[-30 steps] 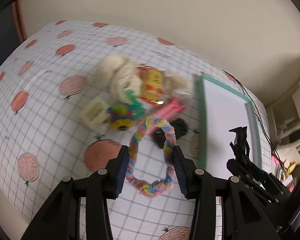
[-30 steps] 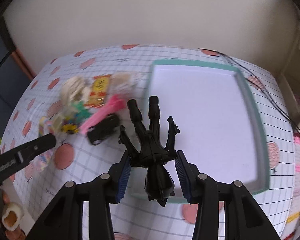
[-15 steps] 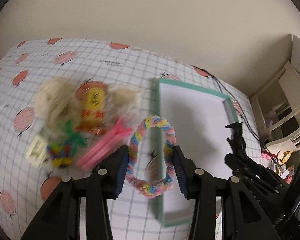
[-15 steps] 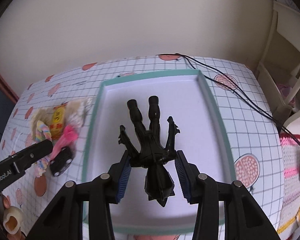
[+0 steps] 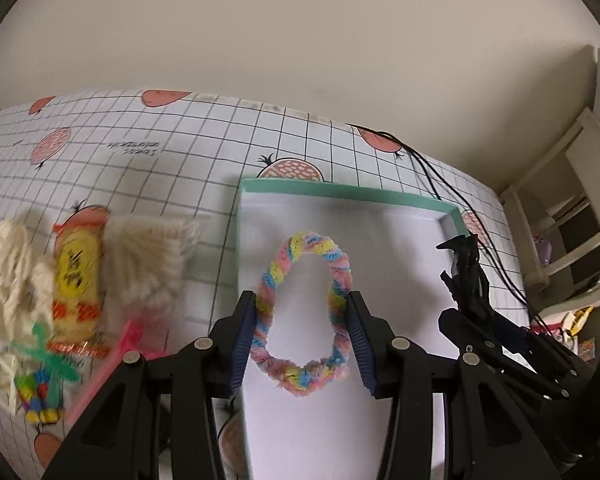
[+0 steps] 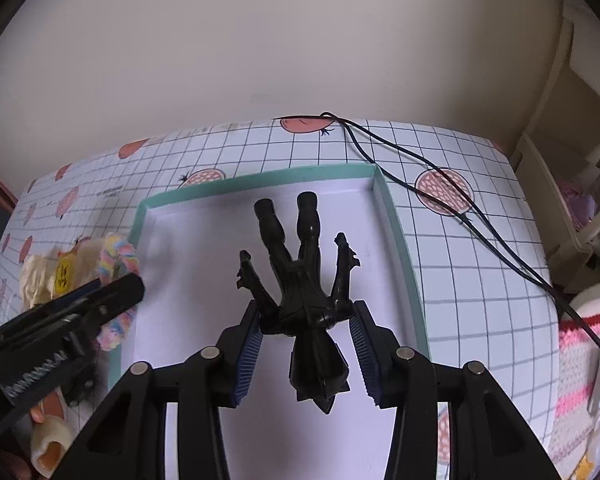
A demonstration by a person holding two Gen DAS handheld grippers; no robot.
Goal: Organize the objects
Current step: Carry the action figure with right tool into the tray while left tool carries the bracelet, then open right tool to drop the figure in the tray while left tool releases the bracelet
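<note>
Checked tablecloth (image 5: 204,160): left gripper (image 5: 302,344) pinching bracelet (image 5: 304,312), right gripper (image 6: 306,342) pinching figure (image 6: 304,280) over tray (image 6: 260,178); next, release both inside.

The table (image 5: 204,160), covered by a grid-pattern cloth with red fruit prints, carries 1 teal-rimmed white tray (image 5: 340,192), 1 cluster of small items (image 5: 76,288) beside it, and black cables (image 6: 440,176).

The toy pile (image 5: 60,300) left of the teal tray (image 5: 340,191) was motion-blurred; the left gripper (image 5: 302,340) hid the tray's near left rim.
</note>
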